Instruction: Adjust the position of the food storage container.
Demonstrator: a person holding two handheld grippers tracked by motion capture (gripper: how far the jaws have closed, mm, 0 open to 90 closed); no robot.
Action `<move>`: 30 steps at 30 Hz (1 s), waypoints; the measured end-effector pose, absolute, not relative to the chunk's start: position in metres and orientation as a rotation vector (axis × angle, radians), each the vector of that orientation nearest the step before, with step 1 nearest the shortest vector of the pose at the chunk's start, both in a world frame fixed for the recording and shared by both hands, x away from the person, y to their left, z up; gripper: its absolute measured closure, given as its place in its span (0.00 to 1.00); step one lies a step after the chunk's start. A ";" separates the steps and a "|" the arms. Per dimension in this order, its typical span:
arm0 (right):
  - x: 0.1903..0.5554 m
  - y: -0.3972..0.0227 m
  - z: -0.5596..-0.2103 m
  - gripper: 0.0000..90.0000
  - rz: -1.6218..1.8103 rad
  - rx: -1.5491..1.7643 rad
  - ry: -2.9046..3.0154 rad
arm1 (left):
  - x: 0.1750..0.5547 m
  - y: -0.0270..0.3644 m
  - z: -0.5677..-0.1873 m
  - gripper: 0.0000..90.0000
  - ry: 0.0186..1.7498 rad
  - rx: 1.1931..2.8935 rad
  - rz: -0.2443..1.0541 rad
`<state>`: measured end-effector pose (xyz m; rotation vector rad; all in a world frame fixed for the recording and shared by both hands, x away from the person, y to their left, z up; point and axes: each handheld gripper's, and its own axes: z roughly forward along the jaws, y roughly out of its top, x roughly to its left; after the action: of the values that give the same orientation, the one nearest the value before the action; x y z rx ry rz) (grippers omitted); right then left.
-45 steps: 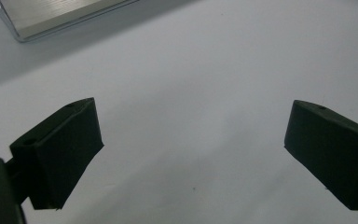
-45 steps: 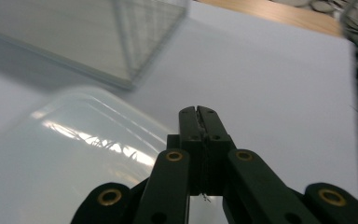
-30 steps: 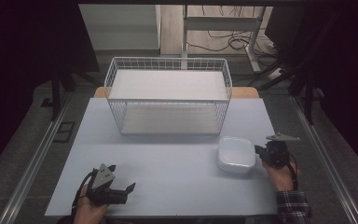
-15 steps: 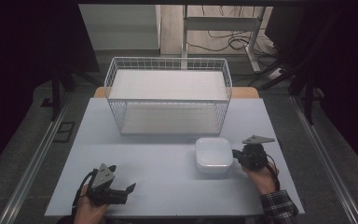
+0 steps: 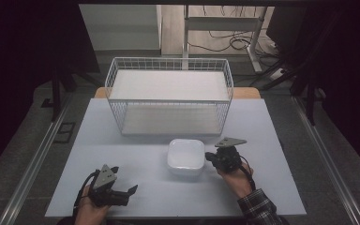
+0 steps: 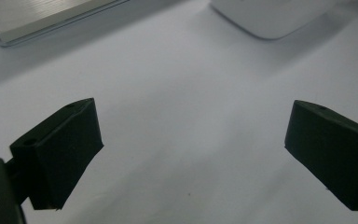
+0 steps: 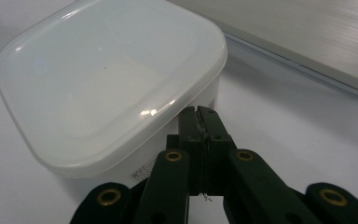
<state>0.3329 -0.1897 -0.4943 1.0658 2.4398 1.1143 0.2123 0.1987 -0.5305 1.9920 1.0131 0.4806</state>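
Observation:
A white, square plastic container (image 5: 186,156) with a lid sits on the pale table, in front of the wire basket. My right gripper (image 5: 210,158) is just to its right, jaws pressed together. In the right gripper view the shut tips (image 7: 198,113) touch the container (image 7: 107,79) on its side wall under the lid's rim, with nothing held between them. My left gripper (image 5: 130,191) rests near the table's front left, open. Its jaws (image 6: 191,128) stand wide apart over bare table, and the container (image 6: 270,18) lies farther off.
A white wire basket (image 5: 168,93) with a flat white floor stands at the back middle of the table (image 5: 98,140). Its base edge (image 6: 37,18) is seen in the left gripper view. Dark floor, rails and cables surround the table.
My right gripper has slid left across the table, and the white container has moved left with it, from the right side to the middle. The left gripper has stayed put.

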 end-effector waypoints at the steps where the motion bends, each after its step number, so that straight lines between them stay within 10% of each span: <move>1: 0.333 -0.190 -0.494 0.98 1.114 1.066 2.440 | 0.212 0.199 -0.531 0.04 1.013 1.992 0.481; 17: 0.320 -0.196 -0.483 0.91 1.123 0.979 2.370 | 0.212 0.200 -0.530 0.03 0.987 1.952 0.451; 30: 0.290 -0.218 -0.486 0.24 1.181 0.902 2.387 | 0.212 0.198 -0.528 0.05 0.998 1.977 0.442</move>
<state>0.2903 -0.2183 -0.4864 0.9020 2.3867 1.1811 0.2121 0.1977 -0.5284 1.9770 0.9979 0.4417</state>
